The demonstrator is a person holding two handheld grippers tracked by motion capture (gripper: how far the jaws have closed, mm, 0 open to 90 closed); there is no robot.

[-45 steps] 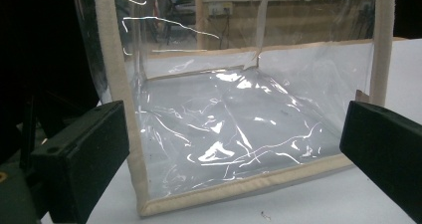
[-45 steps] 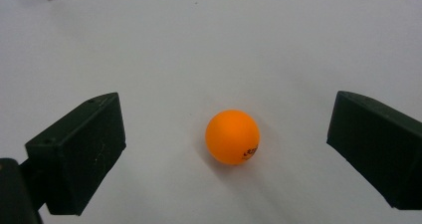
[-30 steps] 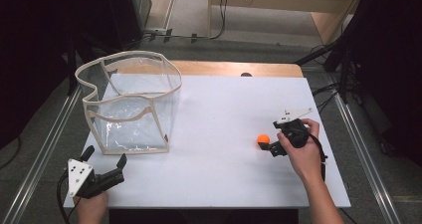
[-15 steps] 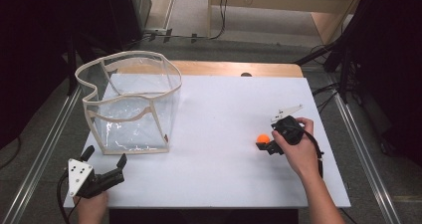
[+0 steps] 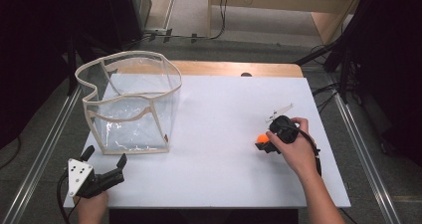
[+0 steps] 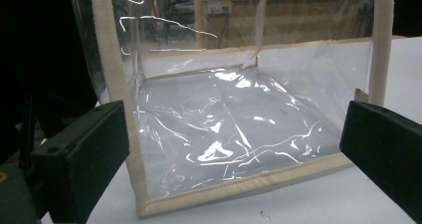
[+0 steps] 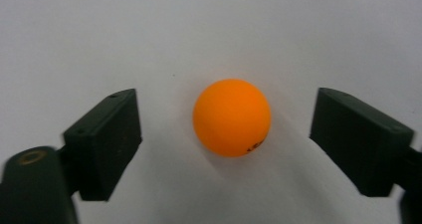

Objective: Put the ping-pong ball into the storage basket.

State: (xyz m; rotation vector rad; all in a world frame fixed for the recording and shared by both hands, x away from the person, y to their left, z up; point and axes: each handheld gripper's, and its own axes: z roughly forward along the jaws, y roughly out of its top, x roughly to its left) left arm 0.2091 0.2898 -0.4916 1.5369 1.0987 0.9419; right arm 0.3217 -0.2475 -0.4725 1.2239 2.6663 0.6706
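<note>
Now, right gripper [image 7: 226, 134]: jaws just been closing, not yet touching small orange plastic ball [image 7: 232, 117] between them
ball: on white table [image 5: 224, 109], right side
left gripper [image 5: 107, 171]: spread, idle by clear soft-sided bin [image 5: 130, 102]
step: grasping
next: finish squeeze, lift

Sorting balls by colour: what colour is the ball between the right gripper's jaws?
Orange, the ball shows best in the right gripper view.

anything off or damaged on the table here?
Only the clear bag: its cream-trimmed rim is wavy and lopsided, dipping at the near side, and the plastic is creased. No spill. The orange ball sits intact between the right gripper jaws, which have just been closing without touching it.
</note>
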